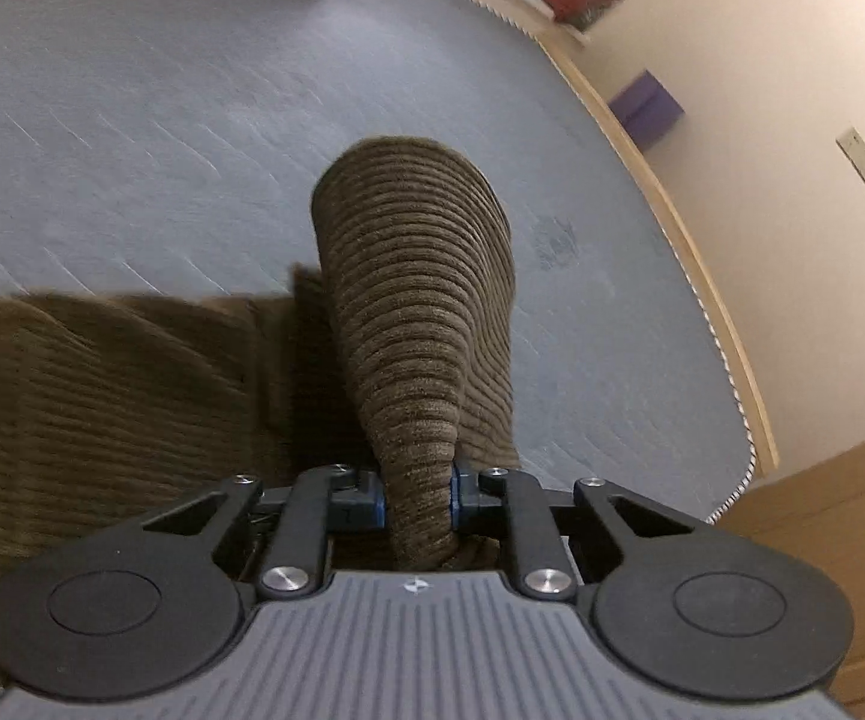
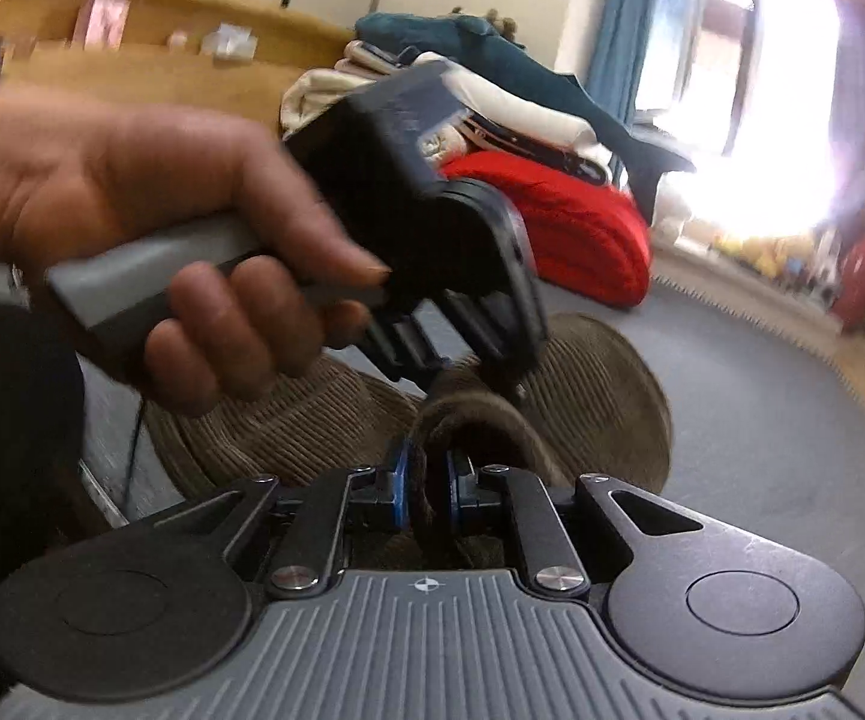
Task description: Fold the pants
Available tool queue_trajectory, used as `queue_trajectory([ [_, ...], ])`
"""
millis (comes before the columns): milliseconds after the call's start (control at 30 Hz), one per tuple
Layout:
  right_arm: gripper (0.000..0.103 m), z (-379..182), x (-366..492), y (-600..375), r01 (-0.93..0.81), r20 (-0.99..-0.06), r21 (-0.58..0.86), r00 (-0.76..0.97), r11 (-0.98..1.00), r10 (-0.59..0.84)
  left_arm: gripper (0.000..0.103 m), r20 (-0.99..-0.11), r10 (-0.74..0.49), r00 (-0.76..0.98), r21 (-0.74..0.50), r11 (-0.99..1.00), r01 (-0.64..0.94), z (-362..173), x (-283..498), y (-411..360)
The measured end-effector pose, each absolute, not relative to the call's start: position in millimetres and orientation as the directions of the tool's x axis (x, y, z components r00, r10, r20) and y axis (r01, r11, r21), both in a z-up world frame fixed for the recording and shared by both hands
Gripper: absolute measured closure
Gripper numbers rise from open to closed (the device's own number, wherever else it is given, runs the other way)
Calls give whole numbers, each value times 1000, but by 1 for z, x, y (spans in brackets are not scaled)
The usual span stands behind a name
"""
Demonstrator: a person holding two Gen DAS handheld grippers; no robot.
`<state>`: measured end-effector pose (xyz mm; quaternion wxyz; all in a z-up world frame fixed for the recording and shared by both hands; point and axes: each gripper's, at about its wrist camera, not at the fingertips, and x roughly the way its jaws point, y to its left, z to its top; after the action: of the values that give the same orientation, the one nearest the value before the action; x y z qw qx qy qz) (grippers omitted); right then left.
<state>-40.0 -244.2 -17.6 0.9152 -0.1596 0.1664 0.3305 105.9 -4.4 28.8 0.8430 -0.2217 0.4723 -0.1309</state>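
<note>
The brown corduroy pants (image 1: 414, 276) lie on a grey bed surface (image 1: 132, 120). One bunched fold rises from them into my left gripper (image 1: 417, 495), which is shut on it. More of the pants spreads flat at the lower left. In the right wrist view my right gripper (image 2: 429, 492) is shut on another rolled edge of the pants (image 2: 600, 384). Just beyond it a person's hand (image 2: 162, 210) holds the left gripper (image 2: 477, 375), whose tips pinch the same fabric close by. The two grippers are nearly touching.
A red cloth (image 2: 564, 228) and a pile of white and teal clothes (image 2: 492, 96) sit at the far end of the bed. A wooden bed frame (image 1: 702, 276) borders the right side, with a purple box (image 1: 645, 108) on the floor beyond. A bright window (image 2: 762, 90) glares.
</note>
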Motion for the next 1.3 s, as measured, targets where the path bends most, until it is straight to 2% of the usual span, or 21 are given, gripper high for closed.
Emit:
queue_trajectory([
  [67, 75, -10, -35, -257, -699, -397, -38, 666, 714, 631, 85, -723, -425, 544, -502, 865, 8, 39, 99, 18],
  [133, 42, 2, -29, -270, -715, -345, 134, 615, 686, 709, 85, -711, -423, 562, -506, 862, 9, 48, 91, 46],
  [200, 33, 11, -21, -278, -696, -308, 234, 609, 679, 731, 85, -717, -399, 572, -485, 874, 1, 56, 81, 78],
  [267, 33, 14, -8, -280, -644, -329, 270, 638, 716, 697, 84, -736, -364, 570, -460, 887, -28, 63, 71, 107],
  [367, 33, 3, 20, -271, -527, -462, 246, 674, 814, 576, 84, -763, -311, 566, -427, 901, -81, 62, 58, 146],
  [433, 33, -11, 43, -266, -448, -549, 292, 645, 845, 531, 84, -774, -297, 560, -425, 898, -112, 58, 50, 167],
  [533, 33, -28, 68, -258, -362, -606, 407, 580, 839, 544, 82, -788, -277, 550, -429, 888, -166, 45, 39, 194],
  [633, 33, -43, 86, -245, -308, -643, 444, 545, 842, 538, 74, -801, -254, 542, -427, 877, -220, 28, 34, 220],
  [700, 32, -52, 93, -237, -270, -669, 446, 533, 853, 518, 60, -793, -256, 552, -459, 848, -266, 13, 28, 235],
  [767, 31, -64, 101, -232, -234, -696, 462, 502, 856, 513, 22, -758, -284, 588, -535, 786, -310, -3, 22, 248],
  [800, 30, -69, 105, -230, -215, -705, 475, 488, 853, 515, 16, -736, -310, 602, -581, 745, -328, -12, 20, 253],
  [867, 28, -77, 110, -225, -183, -713, 508, 458, 842, 530, 15, -711, -373, 596, -654, 663, -365, -27, 27, 253],
  [1000, 20, -91, 118, -216, -160, -725, 550, 397, 820, 563, 12, -738, -392, 549, -631, 689, -356, -37, 46, 251],
  [1167, 16, -105, 131, -212, -137, -723, 604, 319, 785, 612, 9, -759, -427, 492, -614, 723, -318, -55, 74, 239],
  [1267, 16, -105, 135, -208, -145, -719, 618, 292, 772, 631, 6, -777, -421, 468, -587, 753, -298, -64, 93, 229],
  [1300, 20, -105, 135, -205, -156, -719, 614, 293, 774, 630, 6, -785, -415, 461, -576, 762, -296, -64, 98, 227],
])
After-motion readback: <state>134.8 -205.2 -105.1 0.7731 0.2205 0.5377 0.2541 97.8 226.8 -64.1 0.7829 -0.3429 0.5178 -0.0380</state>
